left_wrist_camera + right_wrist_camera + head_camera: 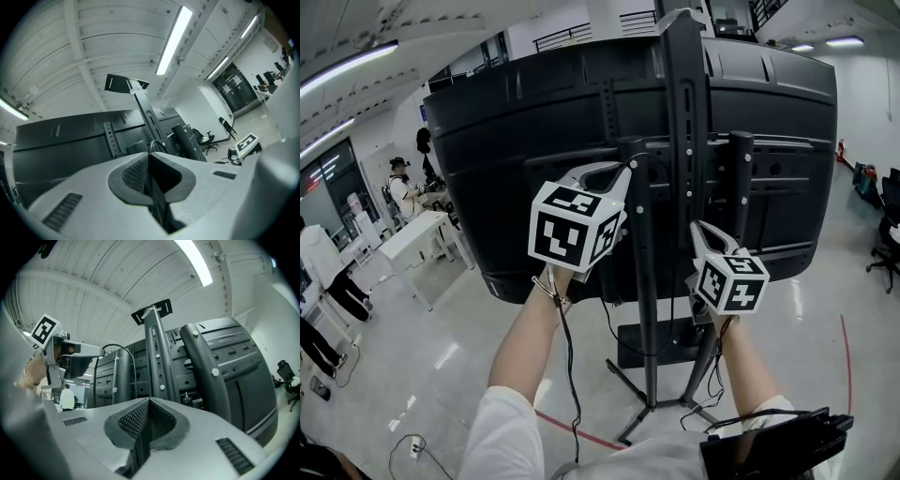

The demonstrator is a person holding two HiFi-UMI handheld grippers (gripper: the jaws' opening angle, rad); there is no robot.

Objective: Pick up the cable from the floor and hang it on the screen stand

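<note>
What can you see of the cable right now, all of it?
The cable is thin, black and rubbery-looking. The left gripper is shut on it, a small loop poking past the jaw tips. In the right gripper view it arches from the left gripper across the uprights of the screen stand, then drops out of sight behind the right gripper, whose jaws are together; whether they pinch it too I cannot tell. It does not look hooked on the stand yet.
</note>
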